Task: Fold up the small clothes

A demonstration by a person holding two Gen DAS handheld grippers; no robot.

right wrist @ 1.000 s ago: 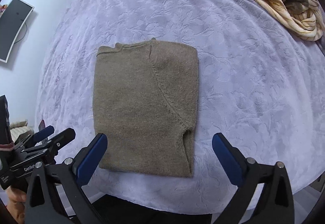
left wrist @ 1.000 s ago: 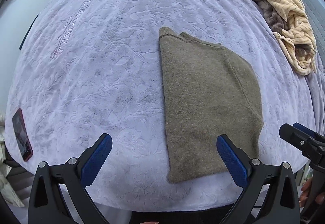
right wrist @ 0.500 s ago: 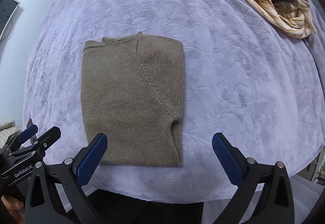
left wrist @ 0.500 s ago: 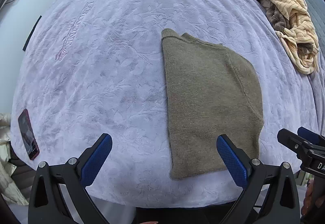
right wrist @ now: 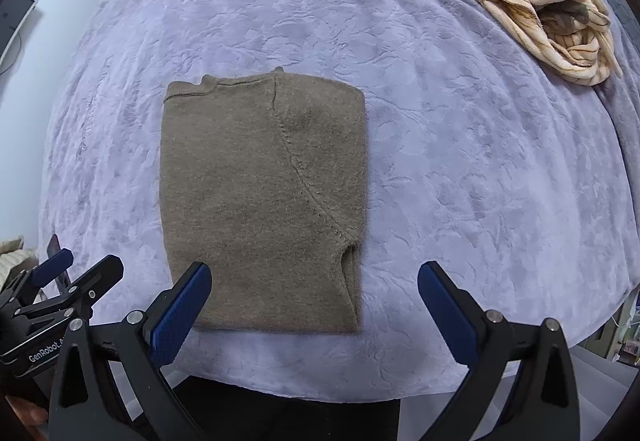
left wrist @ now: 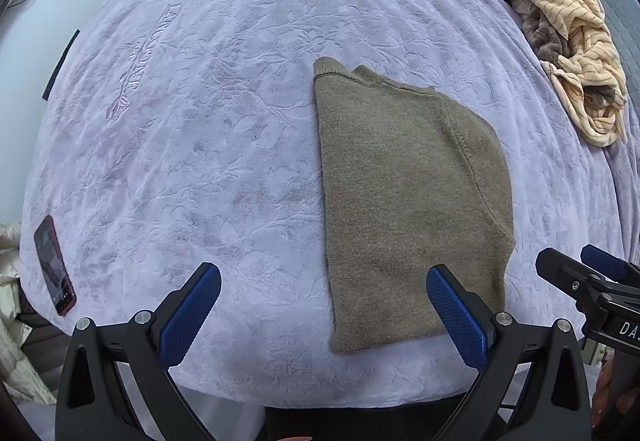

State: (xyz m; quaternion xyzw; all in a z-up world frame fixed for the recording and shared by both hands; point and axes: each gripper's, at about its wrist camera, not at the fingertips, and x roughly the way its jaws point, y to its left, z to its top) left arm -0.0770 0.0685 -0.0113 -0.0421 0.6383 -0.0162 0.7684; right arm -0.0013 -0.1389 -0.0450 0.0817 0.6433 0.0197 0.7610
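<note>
An olive-brown knitted sweater (left wrist: 408,197) (right wrist: 264,201) lies folded flat into a rectangle on the lavender bedspread (left wrist: 200,145) (right wrist: 480,169), close to the near edge. My left gripper (left wrist: 320,305) hovers open above the near edge, just left of the sweater's lower part, holding nothing. My right gripper (right wrist: 316,301) is open too, hanging over the sweater's near edge and empty. The right gripper (left wrist: 584,281) also shows at the right border of the left wrist view, and the left gripper (right wrist: 64,277) at the left border of the right wrist view.
A heap of cream striped and grey clothes (left wrist: 568,41) (right wrist: 544,1) lies at the far right of the bed. A red-cased phone (left wrist: 54,265) rests near the bed's left edge. A dark monitor (right wrist: 12,21) hangs on the wall at left.
Both grippers have drawn back and risen slightly from the bed; the sweater lies still and appears a little farther off. Both stay open.
</note>
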